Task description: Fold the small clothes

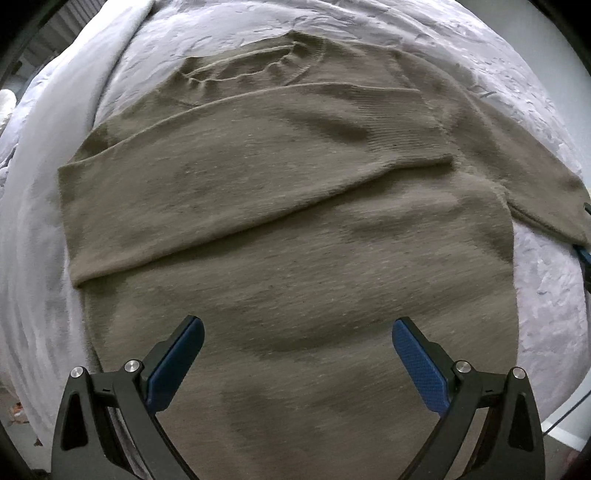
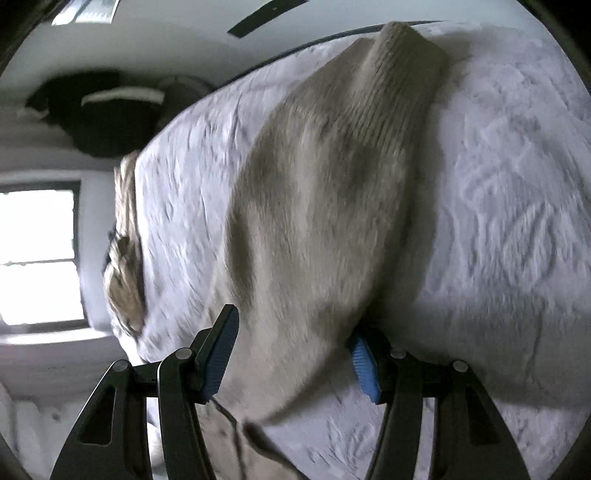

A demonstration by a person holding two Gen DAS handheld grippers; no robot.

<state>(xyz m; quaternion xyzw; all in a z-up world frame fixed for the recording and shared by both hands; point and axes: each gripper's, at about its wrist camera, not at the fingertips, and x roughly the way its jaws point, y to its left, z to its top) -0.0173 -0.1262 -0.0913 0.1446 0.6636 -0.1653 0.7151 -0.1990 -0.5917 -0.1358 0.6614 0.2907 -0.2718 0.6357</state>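
Sweater (image 1: pixel 288 229): flat on bed (image 1: pixel 546 295), one sleeve folded across chest.
Other sleeve (image 2: pixel 332 192): runs away between right gripper (image 2: pixel 291 354) jaws, spread, unclamped.
Left gripper (image 1: pixel 297 332): released above hem.

White rumpled bedspread (image 1: pixel 546 295); bright window (image 2: pixel 37 254); dark ceiling fan (image 2: pixel 266 16).
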